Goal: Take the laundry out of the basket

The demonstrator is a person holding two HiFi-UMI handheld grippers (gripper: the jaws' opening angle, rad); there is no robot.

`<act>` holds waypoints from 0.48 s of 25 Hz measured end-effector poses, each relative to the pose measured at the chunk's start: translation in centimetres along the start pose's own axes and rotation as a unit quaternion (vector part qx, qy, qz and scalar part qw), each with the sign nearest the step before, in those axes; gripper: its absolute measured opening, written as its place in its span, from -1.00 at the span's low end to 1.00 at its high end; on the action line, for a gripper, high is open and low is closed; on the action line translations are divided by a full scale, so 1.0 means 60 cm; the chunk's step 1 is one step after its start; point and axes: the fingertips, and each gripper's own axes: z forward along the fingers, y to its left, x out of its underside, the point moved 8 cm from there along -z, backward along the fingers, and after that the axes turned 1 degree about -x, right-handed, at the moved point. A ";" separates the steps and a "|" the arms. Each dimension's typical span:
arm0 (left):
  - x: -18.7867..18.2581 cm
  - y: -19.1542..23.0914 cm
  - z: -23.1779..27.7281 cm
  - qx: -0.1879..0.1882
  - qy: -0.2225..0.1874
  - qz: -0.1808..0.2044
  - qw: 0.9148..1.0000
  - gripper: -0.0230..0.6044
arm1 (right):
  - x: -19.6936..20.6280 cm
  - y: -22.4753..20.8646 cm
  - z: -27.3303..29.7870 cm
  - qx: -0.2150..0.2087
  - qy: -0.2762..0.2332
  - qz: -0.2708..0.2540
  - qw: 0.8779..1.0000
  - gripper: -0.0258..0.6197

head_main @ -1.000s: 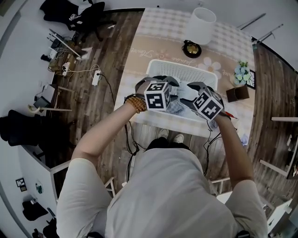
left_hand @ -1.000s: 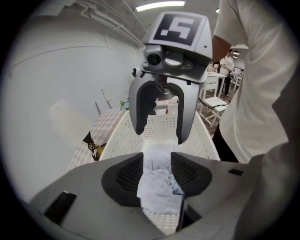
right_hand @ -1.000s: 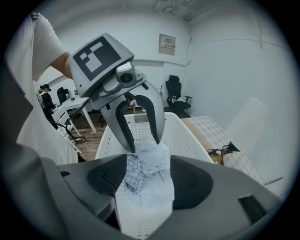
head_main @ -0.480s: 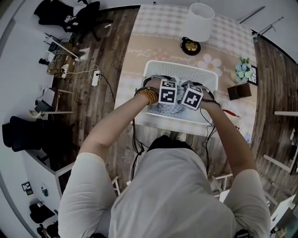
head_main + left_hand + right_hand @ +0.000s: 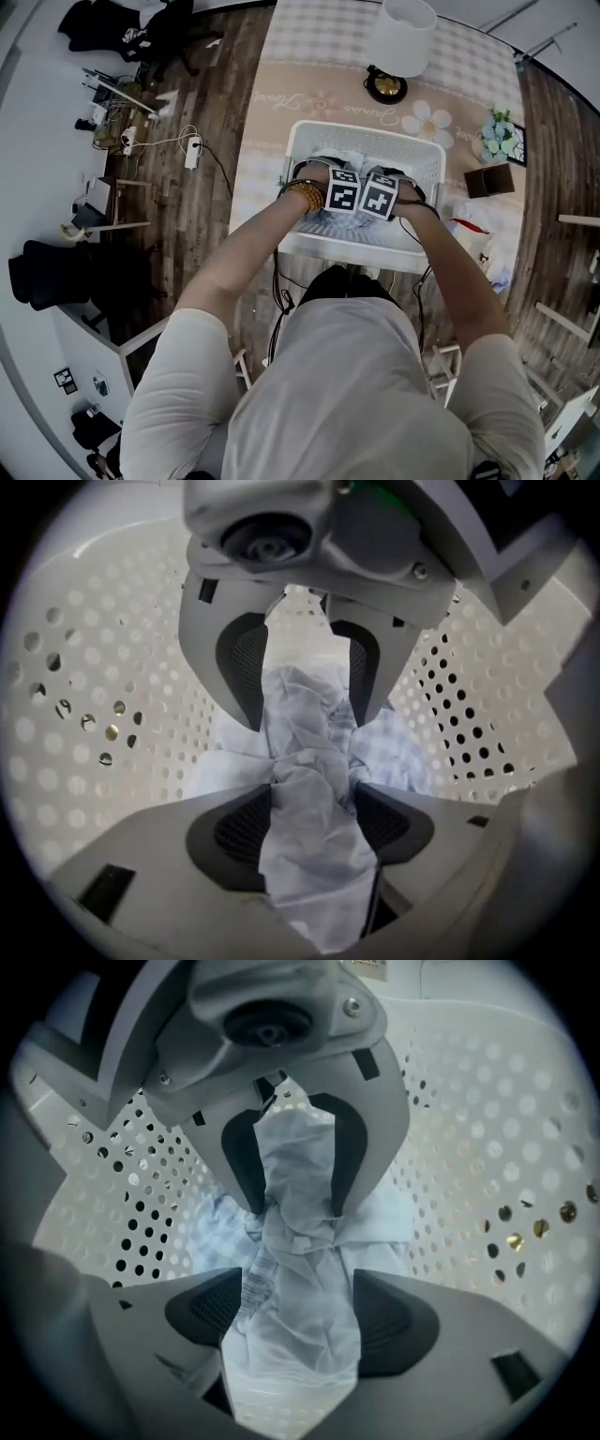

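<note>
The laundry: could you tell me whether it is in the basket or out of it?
In. The crumpled pale laundry lies at the bottom of the basket, with perforated white walls around it.

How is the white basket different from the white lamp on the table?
The basket is box-shaped with straight sides, but the lamp is round. The basket's walls are full of little holes, while the lamp looks plain and smooth. The basket has crumpled cloth inside it, and the lamp stands on a dark round foot. Both are white.
</note>
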 end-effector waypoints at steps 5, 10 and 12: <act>-0.004 -0.001 0.031 -0.006 0.007 0.022 1.000 0.08 | 0.013 -0.006 0.044 0.009 0.013 0.000 1.000 0.31; 0.001 0.001 0.045 -0.006 0.001 0.008 1.000 0.08 | 0.015 -0.005 0.058 0.000 0.010 0.003 1.000 0.31; 0.001 0.002 0.049 -0.003 0.002 0.008 1.000 0.07 | 0.016 -0.007 0.061 -0.005 0.008 0.000 1.000 0.31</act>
